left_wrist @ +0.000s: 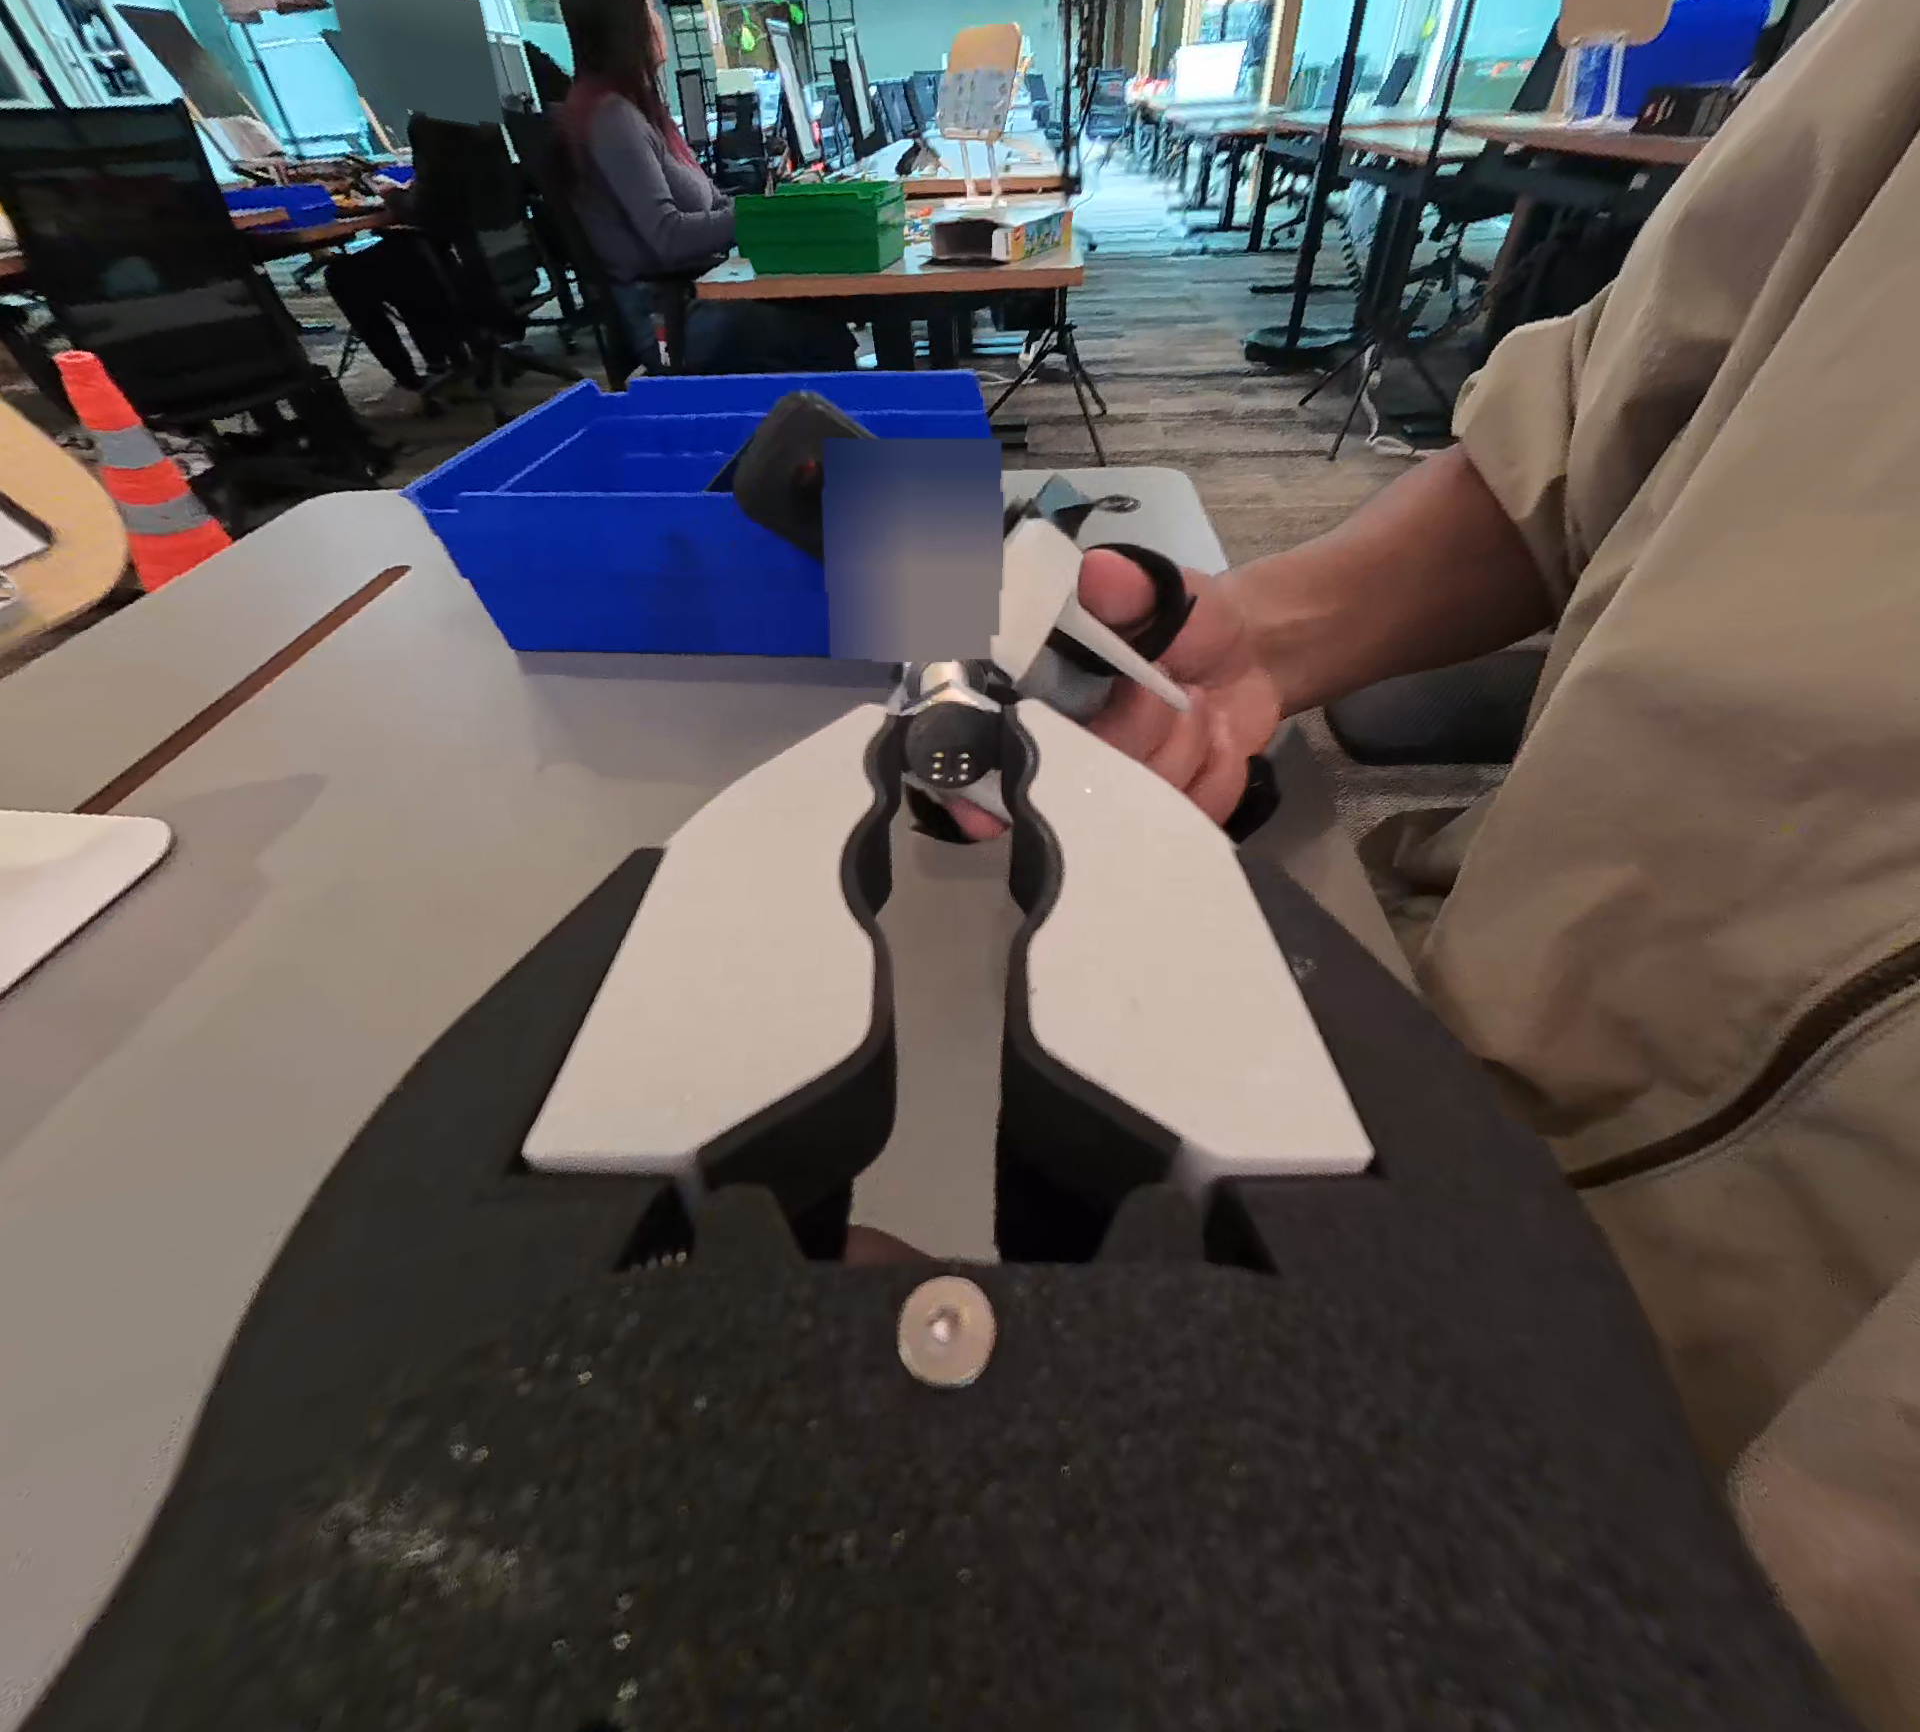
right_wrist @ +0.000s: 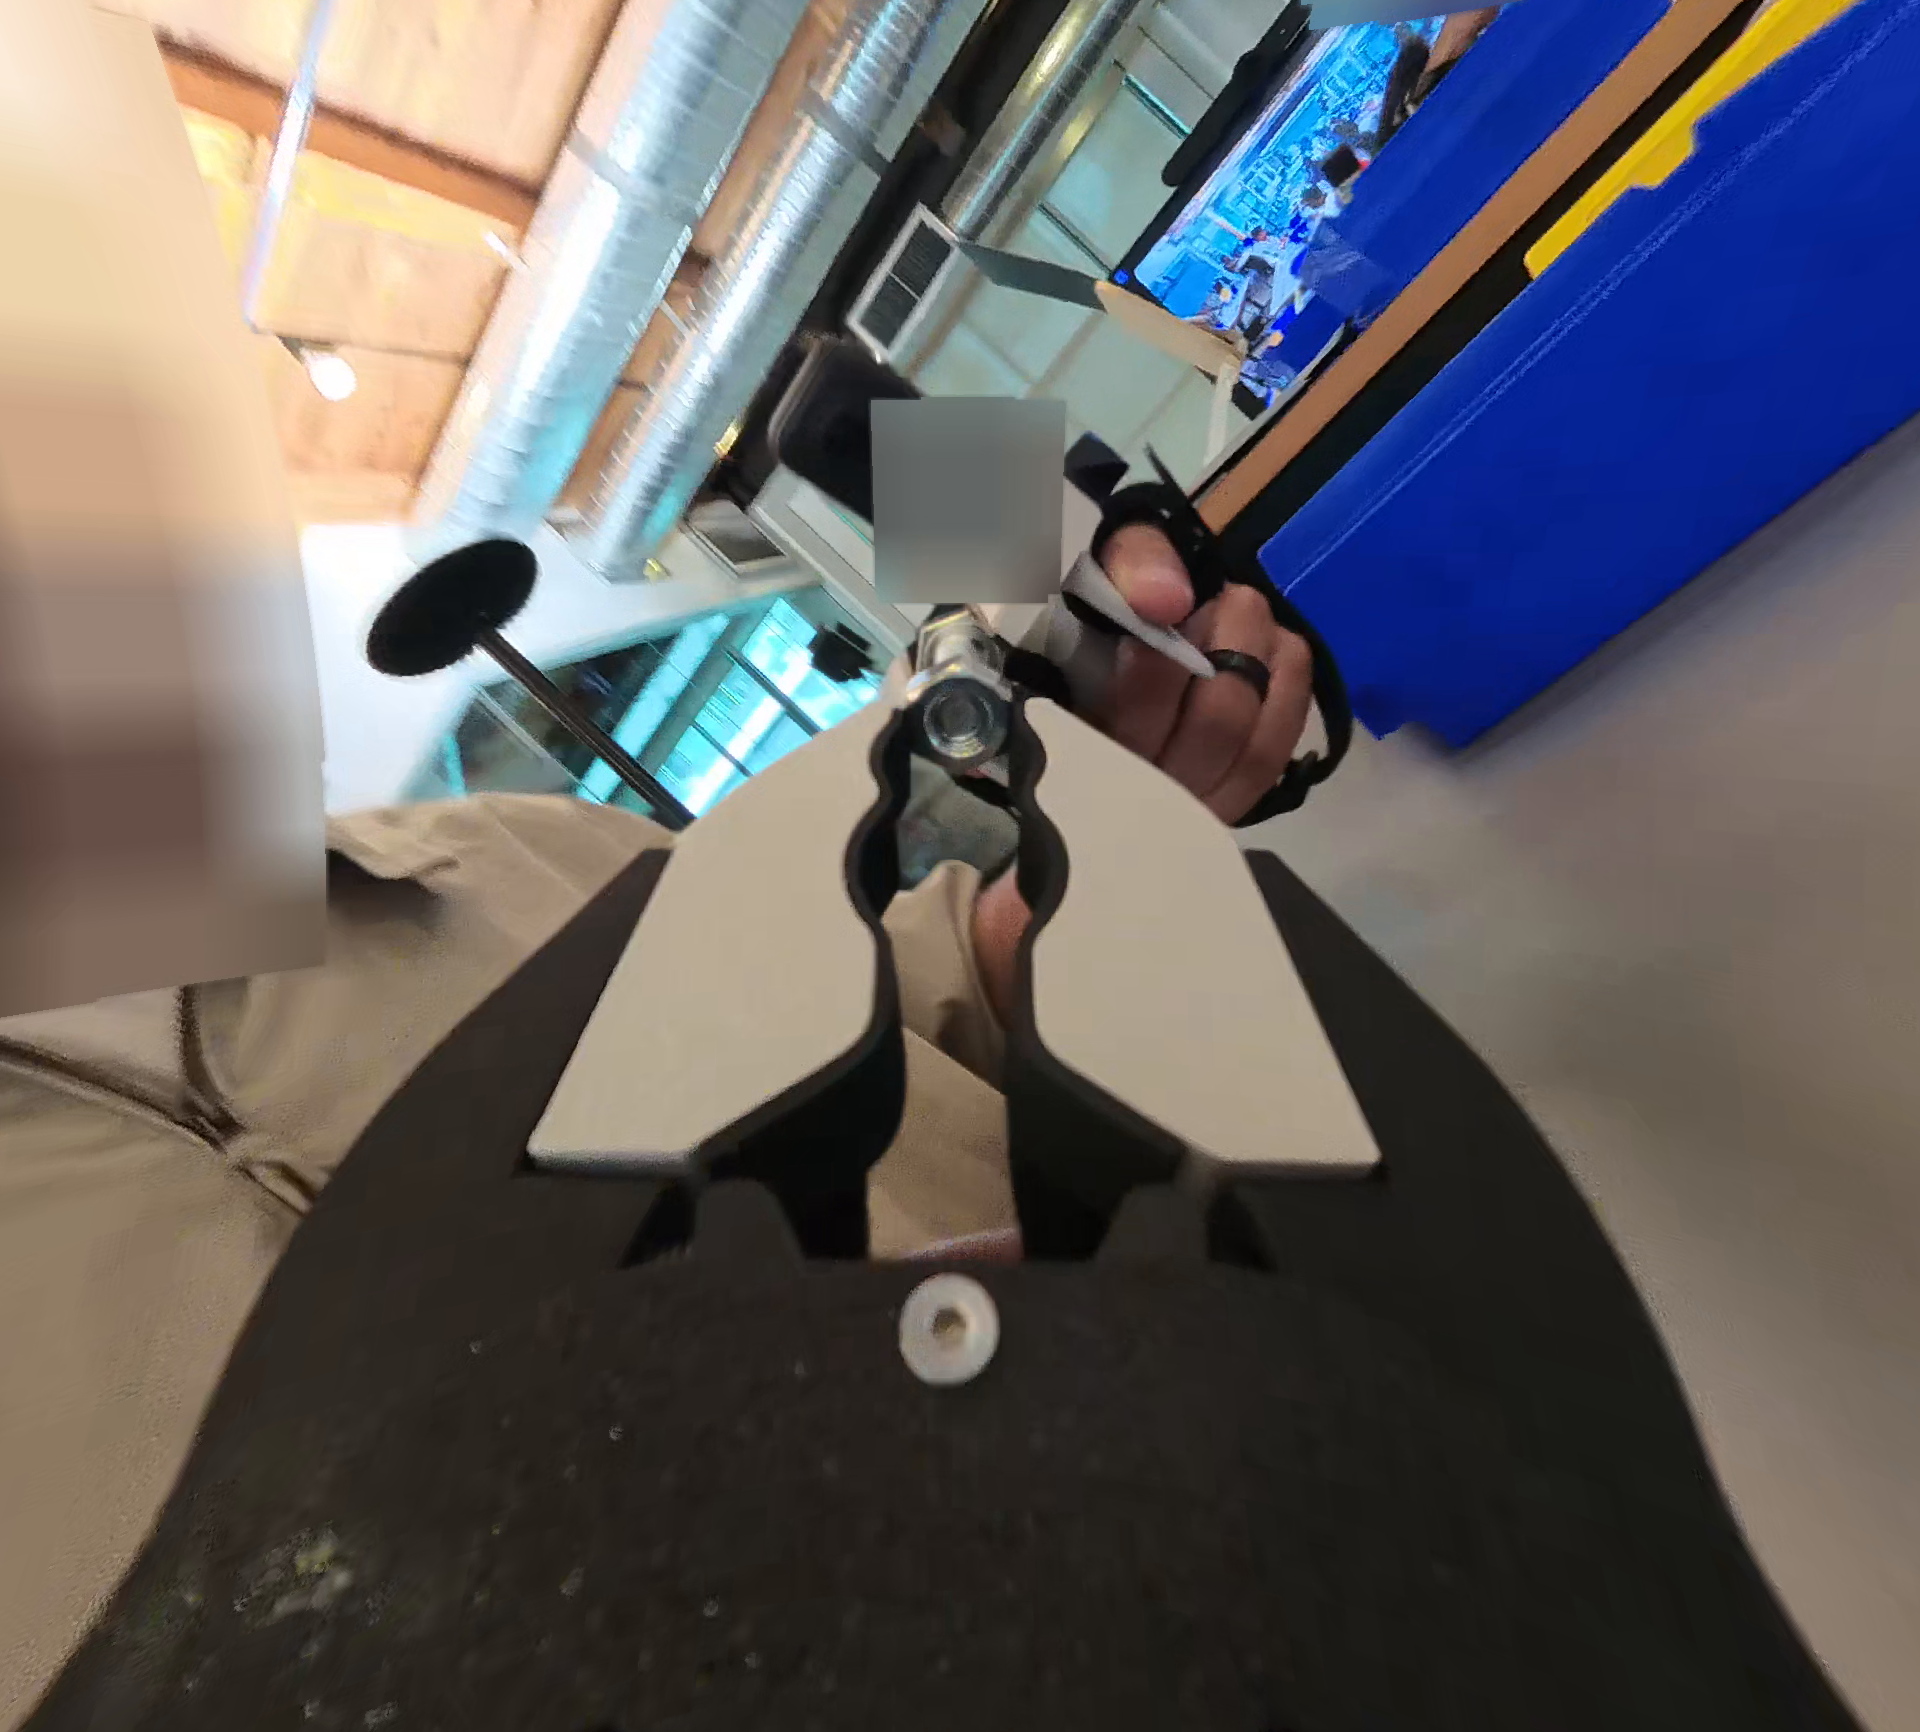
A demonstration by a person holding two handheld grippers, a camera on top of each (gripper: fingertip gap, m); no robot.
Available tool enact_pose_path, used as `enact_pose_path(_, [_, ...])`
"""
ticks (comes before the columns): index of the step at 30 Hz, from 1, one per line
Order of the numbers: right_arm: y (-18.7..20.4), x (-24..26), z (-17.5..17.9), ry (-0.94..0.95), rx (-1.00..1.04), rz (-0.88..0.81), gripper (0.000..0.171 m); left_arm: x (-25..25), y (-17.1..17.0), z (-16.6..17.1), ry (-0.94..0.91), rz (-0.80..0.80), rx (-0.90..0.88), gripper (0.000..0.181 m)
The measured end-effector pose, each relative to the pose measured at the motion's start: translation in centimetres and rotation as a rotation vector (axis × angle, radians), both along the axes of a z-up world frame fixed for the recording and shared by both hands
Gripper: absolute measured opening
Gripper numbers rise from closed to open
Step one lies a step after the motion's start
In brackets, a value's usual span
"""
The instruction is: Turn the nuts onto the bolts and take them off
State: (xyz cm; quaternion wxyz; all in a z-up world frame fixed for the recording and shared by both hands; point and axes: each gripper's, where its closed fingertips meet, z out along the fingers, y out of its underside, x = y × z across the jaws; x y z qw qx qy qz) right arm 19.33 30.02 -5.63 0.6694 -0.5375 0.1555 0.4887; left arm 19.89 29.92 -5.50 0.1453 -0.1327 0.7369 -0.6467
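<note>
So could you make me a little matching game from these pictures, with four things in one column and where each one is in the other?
Things:
1. bolt
2. nut
3. blue bin
4. orange cone

Places:
A. on the floor, past the table's left edge
B. pinched at the tips of the right gripper
C. standing on the grey table, beyond the grippers
D. pinched at the tips of the left gripper

Pairs: 1-D, 2-B, 3-C, 4-A
</note>
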Motion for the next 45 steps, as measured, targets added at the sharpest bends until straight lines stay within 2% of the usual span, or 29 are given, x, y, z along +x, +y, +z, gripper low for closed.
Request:
enact_pose_path(4, [-0.2, -0.6, -0.2, -0.335, -0.039, -0.071, 0.018, -0.5, -0.2, 0.2, 0.11, -0.072, -0.123, 0.017])
enact_pose_path(10, [-0.5, -0.3, -0.3, -1.059, -0.069, -0.255, 0.018, -0.9, -0.6, 0.6, 0.319, -0.205, -0.353, 0.017])
enact_pose_path(14, [-0.5, 0.3, -0.2, -1.235, -0.093, -0.287, 0.018, -0.5, -0.6, 0.6, 0.382, -0.239, -0.448, 0.017])
enact_pose_path(15, [-0.5, 0.3, -0.1, -1.24, -0.09, -0.295, 0.019, -0.5, -0.6, 0.6, 0.377, -0.242, -0.447, 0.017])
enact_pose_path(17, [-0.4, 0.6, 0.2, -1.174, -0.096, -0.321, 0.041, -0.4, -0.5, 0.7, 0.355, -0.227, -0.429, 0.017])
enact_pose_path(19, [-0.3, 0.7, 0.0, -1.034, -0.116, -0.287, 0.054, -0.5, -0.4, 0.8, 0.338, -0.221, -0.417, 0.017])
enact_pose_path(21, [-0.4, 0.8, 0.0, -0.842, -0.116, -0.264, 0.054, -0.2, -0.1, 0.7, 0.318, -0.192, -0.408, 0.017])
enact_pose_path(24, [-0.4, 1.2, -0.3, -0.432, -0.124, -0.19, 0.054, 0.5, 0.6, 0.4, 0.236, -0.109, -0.349, 0.017])
enact_pose_path(28, [-0.8, 1.5, 0.1, 0.078, -0.044, -0.043, 0.041, 0.8, 0.8, -0.7, 0.104, -0.023, -0.141, 0.017])
enact_pose_path(31, [-0.4, 1.7, -0.7, 0.266, -0.071, 0.02, 0.04, 0.7, 0.4, -0.9, 0.064, -0.008, -0.084, 0.017])
enact_pose_path(33, [-0.1, 1.2, -1.5, 0.268, -0.11, 0.048, 0.035, 0.6, 0.2, -1.0, 0.058, -0.005, -0.073, 0.018])
enact_pose_path(34, [-0.1, 1.0, -1.4, 0.265, -0.098, 0.055, 0.02, 0.7, 0.2, -1.1, 0.051, 0.003, -0.063, 0.018])
enact_pose_path(36, [-0.1, 1.1, -1.3, 0.238, -0.107, 0.032, 0.018, 0.9, 0.2, -1.5, 0.043, 0.018, -0.039, 0.017])
enact_pose_path(38, [-0.2, 0.8, -1.1, 0.122, -0.109, 0.014, 0.018, 0.6, 0.2, -1.1, 0.065, -0.005, -0.074, 0.017])
enact_pose_path(40, [-0.3, 0.5, -0.9, -0.052, -0.109, -0.038, 0.018, 0.3, 0.1, -0.8, 0.102, -0.033, -0.121, 0.018])
enact_pose_path(45, [-0.5, -0.1, -0.1, -0.635, -0.109, -0.182, 0.018, -0.5, -0.1, 0.5, 0.233, -0.153, -0.302, 0.017])
